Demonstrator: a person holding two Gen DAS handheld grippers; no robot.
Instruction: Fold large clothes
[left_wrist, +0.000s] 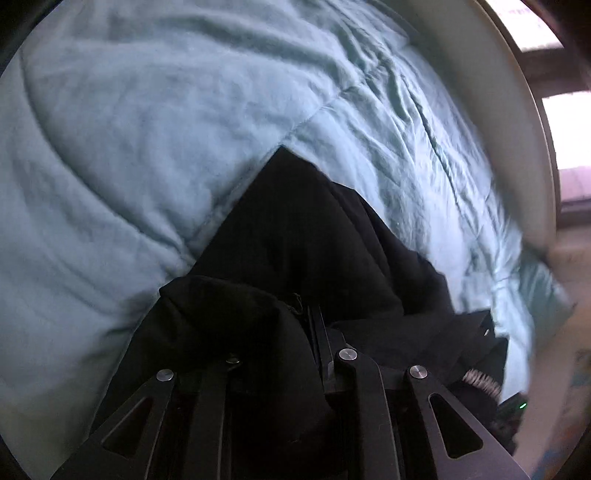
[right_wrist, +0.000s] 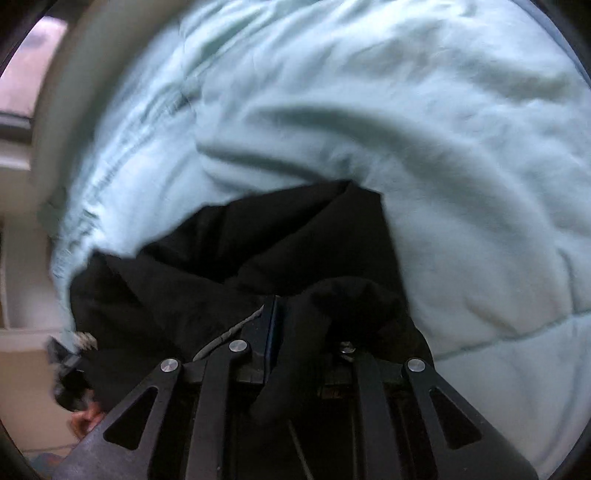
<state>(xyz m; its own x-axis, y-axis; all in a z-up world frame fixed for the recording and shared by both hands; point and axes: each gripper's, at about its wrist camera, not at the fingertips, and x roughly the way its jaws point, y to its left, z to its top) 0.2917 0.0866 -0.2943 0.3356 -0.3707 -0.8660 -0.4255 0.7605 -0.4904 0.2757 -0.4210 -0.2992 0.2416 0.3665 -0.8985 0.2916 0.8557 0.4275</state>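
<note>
Black garment (left_wrist: 295, 229) is pinched by both the left tool (left_wrist: 310, 321) and right tool (right_wrist: 275, 314) above the bed's quilt (left_wrist: 129, 129). Bunched cloth could slip out, judging by the shallow, uneven grips, spoiling the fold.

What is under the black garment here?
The light blue quilt spreads beneath the black garment, held by the left gripper and right gripper. Anything under its folds is hidden.

Both views are dim and bluish, with motion blur smearing the quilt (left_wrist: 147, 147) toward the rims. Daylight glares white from a window (left_wrist: 572, 129) at the edge. The black garment (right_wrist: 258, 258) shows almost no detail. Fisheye bending curves everything.
</note>
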